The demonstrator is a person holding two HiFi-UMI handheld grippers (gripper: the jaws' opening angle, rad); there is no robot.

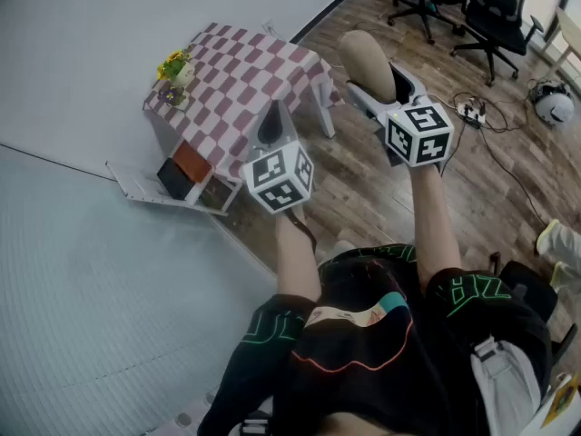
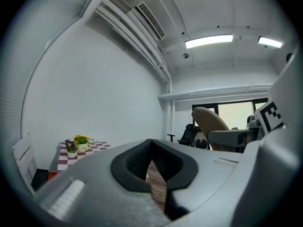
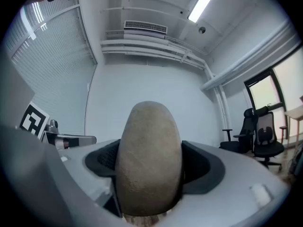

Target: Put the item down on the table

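Observation:
A tan, egg-shaped item (image 1: 367, 60) stands up between the jaws of my right gripper (image 1: 374, 87), which is shut on it above the wooden floor. In the right gripper view the item (image 3: 149, 145) fills the gap, with a dark pad pressed on each side of it. My left gripper (image 1: 272, 121) hangs shut and empty near the front corner of the small table (image 1: 241, 84), whose cloth is checked red and white. The left gripper view shows its pads (image 2: 142, 160) meeting, the table (image 2: 92, 147) far off to the left and the item (image 2: 210, 124) to the right.
A small pot of yellow and purple flowers (image 1: 174, 68) stands at the table's left edge. A white rack (image 1: 168, 189) with boxes lies against the wall below it. Black office chairs (image 1: 495, 12), a power strip with cables (image 1: 472, 112) and a white round object (image 1: 554, 105) lie to the right.

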